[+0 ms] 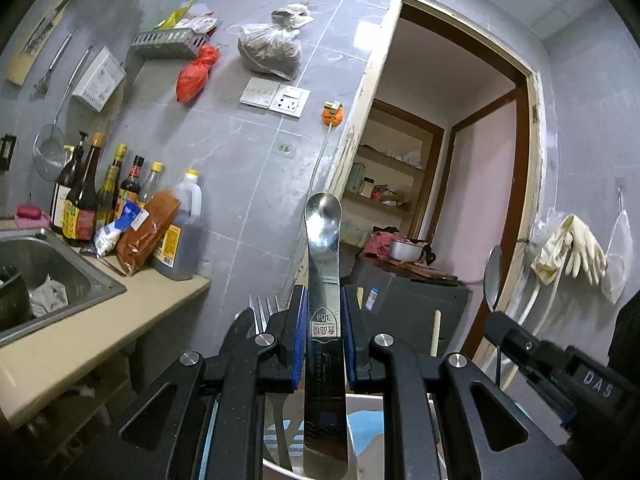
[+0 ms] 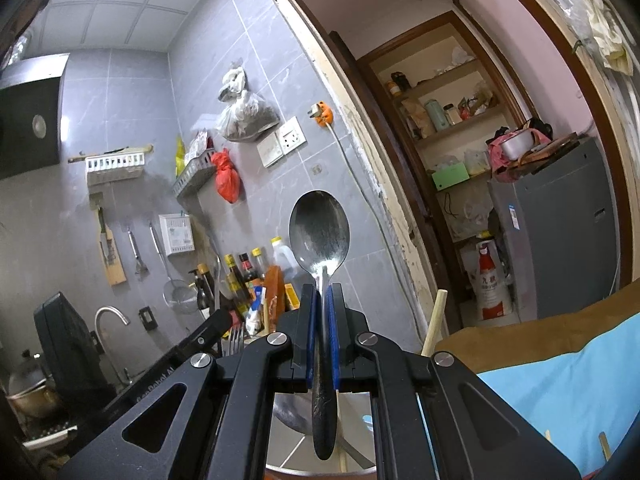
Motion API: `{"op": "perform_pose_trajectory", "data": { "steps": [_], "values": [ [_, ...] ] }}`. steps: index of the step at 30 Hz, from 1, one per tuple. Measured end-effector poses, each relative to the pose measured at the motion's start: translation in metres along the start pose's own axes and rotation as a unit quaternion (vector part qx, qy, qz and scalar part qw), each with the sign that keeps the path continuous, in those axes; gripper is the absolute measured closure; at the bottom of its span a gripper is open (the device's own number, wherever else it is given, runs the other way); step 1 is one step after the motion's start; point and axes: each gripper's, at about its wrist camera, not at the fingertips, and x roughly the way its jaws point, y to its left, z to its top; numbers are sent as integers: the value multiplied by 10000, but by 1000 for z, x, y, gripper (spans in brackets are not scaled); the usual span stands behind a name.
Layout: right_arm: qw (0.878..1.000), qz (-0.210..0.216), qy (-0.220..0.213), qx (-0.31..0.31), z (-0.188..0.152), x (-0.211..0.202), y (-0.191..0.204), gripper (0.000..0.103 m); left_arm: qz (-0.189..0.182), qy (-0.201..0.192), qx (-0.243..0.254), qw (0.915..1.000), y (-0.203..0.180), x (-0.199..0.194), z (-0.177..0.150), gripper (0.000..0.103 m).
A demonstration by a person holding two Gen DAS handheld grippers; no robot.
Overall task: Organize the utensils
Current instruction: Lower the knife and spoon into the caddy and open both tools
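Kitchen, 2 handheld grippers, both pointing level toward the tiled wall and doorway.

1. Left gripper (image 1: 324, 312): blue pads nearly together, clamped on the flat handle of a flat steel spoon (image 1: 323, 240). Small rounded bowl end sticks out fwd past the fingertips; handle runs back between the jaws.
2. Right gripper (image 2: 323, 308): pads all but closed, pinching the thin neck of a round steel spoon (image 2: 319, 232). Bowl upright just beyond the tips; patterned handle hangs back under the jaws.
3. Fork (image 1: 264, 312): tines showing just left of left gripper, below it; what it stands in can't tell.
4. Wooden stick (image 2: 434, 324): pale, tilted, just right of right gripper.
5. Counter (image 1: 120, 316) w/ sink (image 1: 52, 264), left side; sauce bottles (image 1: 104, 196) grouped at the wall end.
6. Wall: red bag (image 1: 198, 74), socket plate (image 1: 289, 101), rubber gloves (image 1: 572, 248) hung by door frame.
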Motion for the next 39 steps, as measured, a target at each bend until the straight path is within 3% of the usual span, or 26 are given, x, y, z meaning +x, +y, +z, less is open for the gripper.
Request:
{"op": "perform_pose_trajectory", "data": {
  "steps": [18, 28, 35, 37, 39],
  "values": [
    [9999, -39, 133, 74, -15, 1, 0, 98, 256, 260, 284, 9989, -2, 3, -25, 90],
    [9996, -69, 280, 41, -15, -3, 1, 95, 122, 496, 177, 9985, 1, -6, -21, 89],
    [9996, -79, 252, -43, -3, -15, 7, 92, -47, 699, 144, 9974, -4, -15, -7, 78],
    [9997, -115, 220, -56, 5, -22, 8, 79, -92, 753, 106, 9971, -8, -17, -2, 74],
    [9996, -153, 213, -85, 10, -28, 7, 77, -119, 787, 75, 9968, -13, -20, 5, 69]
  ]
}}
